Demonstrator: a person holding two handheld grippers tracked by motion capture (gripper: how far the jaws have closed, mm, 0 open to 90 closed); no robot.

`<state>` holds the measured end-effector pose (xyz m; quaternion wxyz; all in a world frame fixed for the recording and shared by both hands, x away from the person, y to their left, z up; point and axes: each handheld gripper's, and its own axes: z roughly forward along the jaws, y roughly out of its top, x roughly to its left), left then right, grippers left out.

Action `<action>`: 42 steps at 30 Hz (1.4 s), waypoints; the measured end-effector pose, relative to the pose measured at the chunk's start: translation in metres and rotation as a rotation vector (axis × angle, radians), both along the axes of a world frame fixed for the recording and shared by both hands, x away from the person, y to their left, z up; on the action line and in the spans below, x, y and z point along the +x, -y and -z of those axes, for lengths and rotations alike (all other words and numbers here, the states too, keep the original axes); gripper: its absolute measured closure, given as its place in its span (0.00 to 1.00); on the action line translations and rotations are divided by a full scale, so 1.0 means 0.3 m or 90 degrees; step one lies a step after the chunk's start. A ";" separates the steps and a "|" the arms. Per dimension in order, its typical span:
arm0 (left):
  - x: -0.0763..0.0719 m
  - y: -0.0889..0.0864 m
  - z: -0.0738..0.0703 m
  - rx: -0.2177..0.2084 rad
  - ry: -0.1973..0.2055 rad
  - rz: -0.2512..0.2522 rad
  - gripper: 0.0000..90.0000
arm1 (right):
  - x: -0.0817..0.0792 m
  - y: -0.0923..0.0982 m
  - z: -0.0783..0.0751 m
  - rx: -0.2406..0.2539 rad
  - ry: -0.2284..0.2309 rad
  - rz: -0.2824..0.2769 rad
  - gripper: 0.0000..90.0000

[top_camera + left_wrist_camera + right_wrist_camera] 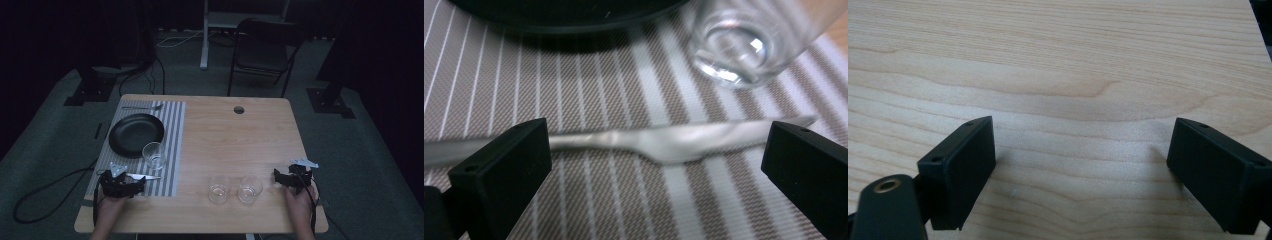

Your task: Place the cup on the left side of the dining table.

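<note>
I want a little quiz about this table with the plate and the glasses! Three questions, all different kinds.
1. True or false: the knife lies on the striped placemat.
2. How many glasses stand on the table?
3. What is between the jaws of the right gripper? A) a glass B) nothing, just bare wood C) a fork

Key:
1. True; it lies across in front of the left gripper, near the black plate.
2. Three: one glass on the placemat, two on the wood.
3. B
</note>
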<state>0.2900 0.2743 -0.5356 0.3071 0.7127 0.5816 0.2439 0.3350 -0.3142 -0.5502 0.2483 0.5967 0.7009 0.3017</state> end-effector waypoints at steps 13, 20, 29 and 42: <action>-0.017 -0.060 0.023 0.008 -0.031 -0.029 0.00 | 0.000 0.000 0.000 0.000 0.000 0.000 0.13; -0.026 -0.094 0.024 0.013 -0.031 -0.046 0.00 | 0.000 0.000 0.000 0.000 0.000 0.000 0.13; -0.044 -0.143 0.033 0.019 -0.032 -0.058 0.00 | -0.001 -0.001 0.000 0.001 0.000 0.001 0.13; -0.051 -0.146 0.036 0.018 -0.027 -0.068 0.00 | -0.001 -0.001 0.000 0.000 0.000 0.001 0.13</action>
